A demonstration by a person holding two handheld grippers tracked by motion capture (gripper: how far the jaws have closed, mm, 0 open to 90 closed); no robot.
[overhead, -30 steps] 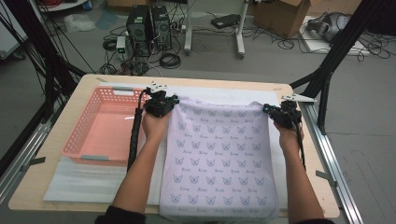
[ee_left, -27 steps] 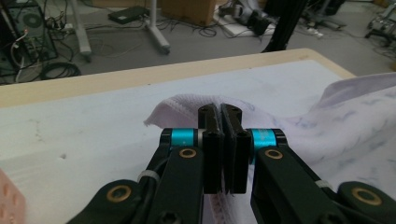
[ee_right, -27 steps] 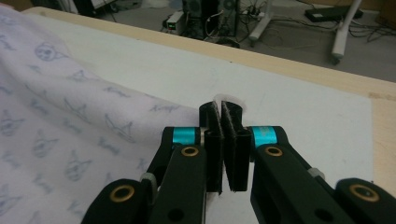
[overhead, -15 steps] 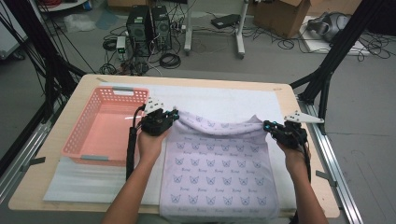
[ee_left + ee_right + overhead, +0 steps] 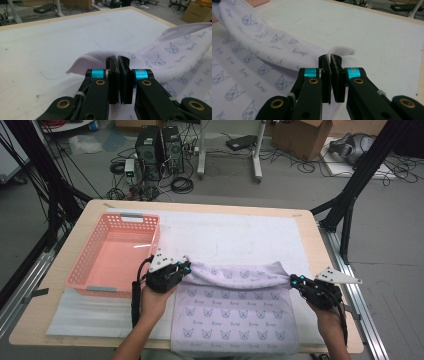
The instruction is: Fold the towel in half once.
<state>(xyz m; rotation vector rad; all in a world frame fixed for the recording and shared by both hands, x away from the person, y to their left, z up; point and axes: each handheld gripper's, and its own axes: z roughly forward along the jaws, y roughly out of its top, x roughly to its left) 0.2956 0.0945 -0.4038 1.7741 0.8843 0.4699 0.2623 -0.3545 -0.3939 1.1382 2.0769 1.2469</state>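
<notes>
Across the near half of the table [image 5: 300, 227], both the left gripper [image 5: 184, 268] and the right gripper [image 5: 296, 281] pinch corners of the towel [image 5: 232, 312] (jaws pressed together) — lifted evenly, likely to fold it squarely.

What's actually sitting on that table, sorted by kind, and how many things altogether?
Pale lilac printed cloth, pinched at two corners: 1
Pink plastic mesh basket: 1
White sheet covering the wooden table: 1
Black hand-held two-jaw tools, left tool and right tool: 2
Total: 5
</notes>
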